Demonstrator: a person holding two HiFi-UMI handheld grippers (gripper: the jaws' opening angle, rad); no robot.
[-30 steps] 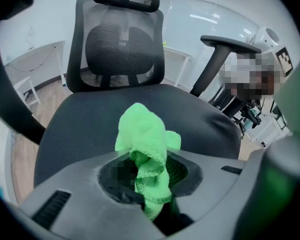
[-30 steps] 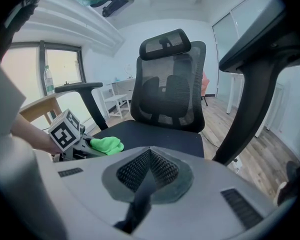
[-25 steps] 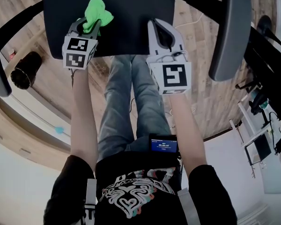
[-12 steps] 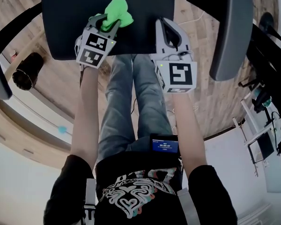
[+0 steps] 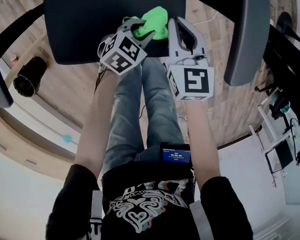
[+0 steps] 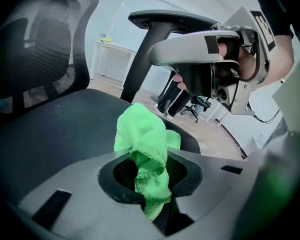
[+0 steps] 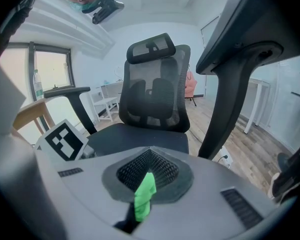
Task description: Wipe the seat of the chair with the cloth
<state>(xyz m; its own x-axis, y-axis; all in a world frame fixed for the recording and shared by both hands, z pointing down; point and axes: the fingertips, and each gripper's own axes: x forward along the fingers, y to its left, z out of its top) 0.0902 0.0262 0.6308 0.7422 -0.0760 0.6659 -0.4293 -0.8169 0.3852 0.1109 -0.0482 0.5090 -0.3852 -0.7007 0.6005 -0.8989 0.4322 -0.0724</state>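
At the seat's front edge, my left gripper (image 5: 139,30) is clamped on the bunched green cloth (image 5: 157,20), which is pressed to the chair seat (image 5: 80,19). My right gripper (image 5: 180,28), just beside it, is closed on a thin green strip (image 7: 145,196). I judge the wiping under way, with the back of the seat left.

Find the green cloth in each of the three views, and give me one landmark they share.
Head view: green cloth at top centre, held by the left hand-held gripper, over the seat.
Left gripper view: cloth at centre, bunched between that gripper's jaws.
Right gripper view: only a thin green strip low centre between its jaws; cannot tell if it is the cloth.
Shared landmark: the black chair seat.
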